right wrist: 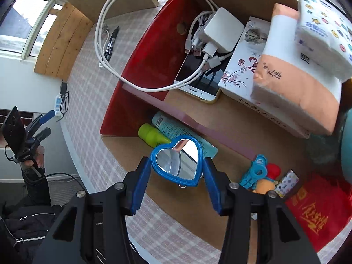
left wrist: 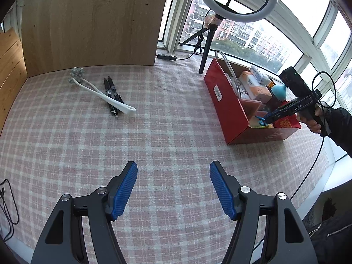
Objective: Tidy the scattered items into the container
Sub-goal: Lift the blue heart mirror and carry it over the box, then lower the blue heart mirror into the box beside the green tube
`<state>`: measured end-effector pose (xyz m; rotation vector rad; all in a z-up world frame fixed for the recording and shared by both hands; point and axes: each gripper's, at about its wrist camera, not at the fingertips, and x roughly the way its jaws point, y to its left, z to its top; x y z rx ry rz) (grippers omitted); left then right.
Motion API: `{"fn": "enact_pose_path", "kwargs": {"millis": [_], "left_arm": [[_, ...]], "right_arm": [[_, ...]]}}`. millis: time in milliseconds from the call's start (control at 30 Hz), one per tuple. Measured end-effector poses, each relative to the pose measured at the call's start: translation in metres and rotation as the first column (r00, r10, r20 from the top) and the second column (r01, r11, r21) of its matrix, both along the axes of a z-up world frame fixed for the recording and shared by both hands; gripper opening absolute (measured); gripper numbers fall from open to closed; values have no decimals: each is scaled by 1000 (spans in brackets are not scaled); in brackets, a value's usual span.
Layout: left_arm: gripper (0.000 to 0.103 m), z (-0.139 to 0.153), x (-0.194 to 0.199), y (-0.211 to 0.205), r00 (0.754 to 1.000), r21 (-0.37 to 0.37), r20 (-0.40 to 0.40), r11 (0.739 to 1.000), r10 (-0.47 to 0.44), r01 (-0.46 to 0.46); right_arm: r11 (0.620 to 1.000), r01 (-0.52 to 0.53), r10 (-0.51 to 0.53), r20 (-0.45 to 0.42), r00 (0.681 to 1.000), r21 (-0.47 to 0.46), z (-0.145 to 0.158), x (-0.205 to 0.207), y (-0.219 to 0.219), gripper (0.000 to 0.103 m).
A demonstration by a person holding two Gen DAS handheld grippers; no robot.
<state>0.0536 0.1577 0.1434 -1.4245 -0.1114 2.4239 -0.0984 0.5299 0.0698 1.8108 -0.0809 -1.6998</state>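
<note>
Gripped a heart-shaped mirror [right wrist: 177, 160] between right gripper [right wrist: 176, 169] fingers, above the red box [right wrist: 140, 66]; beyond, green bottle [right wrist: 151, 135]. Left gripper [left wrist: 173, 189] spread wide, empty; far ahead-left, pens [left wrist: 112, 92].

I see a pink-and-white checked surface [left wrist: 154, 121] under a red container [right wrist: 140, 66] with a brown cardboard inside. Inside it lie a blue-framed heart mirror [right wrist: 177, 161], a lime-green bottle [right wrist: 151, 135] and a white charger [right wrist: 220, 29]; my hand-held gripper pads [left wrist: 125, 189] are blue.
</note>
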Motion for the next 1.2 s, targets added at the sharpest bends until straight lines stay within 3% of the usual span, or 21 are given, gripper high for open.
{"fn": "enact_pose_path", "kwargs": {"millis": [167, 333, 433, 867, 1033, 1200], "left_arm": [[66, 2, -4, 6, 1000, -18, 3, 1000, 9, -9], [66, 2, -9, 8, 1000, -21, 8, 1000, -1, 1], [66, 1, -11, 9, 1000, -23, 11, 1000, -7, 7], [66, 0, -11, 11, 1000, -22, 17, 1000, -21, 21], [66, 0, -10, 9, 1000, -22, 17, 1000, -18, 19], [66, -2, -11, 8, 1000, -10, 25, 1000, -11, 11]], "right_arm": [[996, -76, 76, -6, 997, 48, -14, -1, -8, 48], [992, -122, 123, -21, 992, 34, -16, 4, -14, 48], [994, -113, 113, -7, 994, -3, -15, 3, -12, 48], [991, -118, 119, -16, 993, 62, -22, -2, -2, 49], [992, -113, 117, -66, 991, 52, -6, -3, 15, 49], [976, -209, 216, -143, 966, 67, 7, 6, 21, 49]]}}
